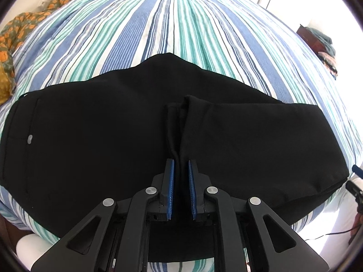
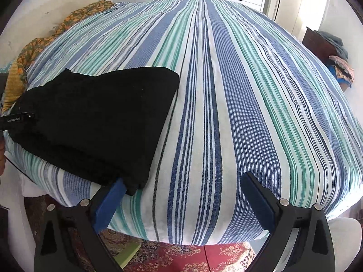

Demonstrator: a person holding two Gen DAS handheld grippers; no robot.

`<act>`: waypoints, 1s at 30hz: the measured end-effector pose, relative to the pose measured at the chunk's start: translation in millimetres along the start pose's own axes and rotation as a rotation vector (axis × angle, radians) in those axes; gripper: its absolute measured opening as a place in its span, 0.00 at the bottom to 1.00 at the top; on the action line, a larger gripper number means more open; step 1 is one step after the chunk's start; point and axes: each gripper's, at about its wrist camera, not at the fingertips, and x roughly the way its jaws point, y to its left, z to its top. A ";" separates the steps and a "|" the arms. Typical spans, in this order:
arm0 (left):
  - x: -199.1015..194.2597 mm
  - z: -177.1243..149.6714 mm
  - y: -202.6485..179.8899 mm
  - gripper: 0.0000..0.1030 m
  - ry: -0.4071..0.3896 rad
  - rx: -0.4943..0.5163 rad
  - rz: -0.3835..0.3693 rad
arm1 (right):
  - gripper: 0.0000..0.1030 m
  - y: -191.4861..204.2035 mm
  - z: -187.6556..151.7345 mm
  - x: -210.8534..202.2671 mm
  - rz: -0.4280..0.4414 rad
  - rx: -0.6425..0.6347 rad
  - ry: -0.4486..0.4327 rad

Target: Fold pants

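Pants lie black across the striped bed. Left gripper pinches a fabric ridge; right gripper, lower frame, gapes, seemingly touching the pants' corner.

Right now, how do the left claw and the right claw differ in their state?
The left claw is shut on a bunched ridge of the black pants; the right claw is wide open and holds nothing. The left claw sits over the pants; the right claw sits at their corner, over the striped bedsheet. Both have blue pads.
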 end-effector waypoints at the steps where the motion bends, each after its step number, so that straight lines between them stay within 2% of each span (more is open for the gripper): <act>1: 0.4 -1.5 0.3 0.15 -0.002 0.003 -0.001 | 0.96 -2.0 0.6 -10.2 0.018 0.002 -0.015; 4: 4.2 -6.5 -0.7 0.19 -0.006 0.015 0.013 | 0.96 -9.1 9.0 -46.0 0.120 0.033 -0.112; 8: 0.6 -11.7 0.6 0.23 -0.023 -0.007 0.009 | 0.96 -2.5 49.8 -71.0 0.321 0.067 -0.248; 11: 0.6 -14.0 1.9 0.31 -0.027 -0.017 0.007 | 0.96 20.6 74.5 -59.1 0.457 0.033 -0.270; 13: -0.3 -17.5 1.7 0.45 -0.034 -0.018 0.008 | 0.96 36.9 77.5 -34.6 0.509 0.001 -0.231; 14: -1.1 -19.3 1.1 0.49 -0.036 -0.018 0.006 | 0.96 42.3 73.7 -16.3 0.510 -0.005 -0.181; 15: -2.5 -20.9 0.0 0.59 -0.038 -0.017 0.006 | 0.96 46.0 68.4 7.6 0.488 -0.001 -0.101; 16: -4.5 -22.1 -1.6 0.69 -0.042 -0.016 0.012 | 0.96 48.2 61.1 36.8 0.441 0.010 0.014; 17: -8.0 -23.8 -3.1 0.73 -0.045 -0.018 0.025 | 0.96 48.6 51.2 61.0 0.393 0.019 0.115; 18: -13.1 -26.0 -4.3 0.75 -0.050 -0.022 0.036 | 0.96 47.8 43.8 67.0 0.388 0.012 0.111; 19: -19.7 -28.5 -4.8 0.76 -0.061 -0.029 0.038 | 0.96 48.4 42.7 59.0 0.385 -0.006 0.062; 22: -45.1 -39.7 -1.3 0.86 -0.138 -0.083 -0.005 | 0.95 46.9 50.3 31.4 0.397 0.012 0.027; 23: -53.1 -44.3 0.8 0.87 -0.170 -0.106 -0.015 | 0.95 42.9 51.8 17.8 0.419 0.028 -0.025; 25: -64.3 -52.2 4.6 0.88 -0.213 -0.138 -0.018 | 0.95 37.1 52.1 -11.5 0.407 0.027 -0.138; 28: -70.0 -58.6 7.7 0.88 -0.245 -0.150 0.013 | 0.98 24.1 44.1 -37.9 0.387 0.061 -0.251; 30: -70.3 -60.1 8.0 0.88 -0.249 -0.142 0.048 | 1.00 17.5 34.8 -38.6 0.365 0.117 -0.265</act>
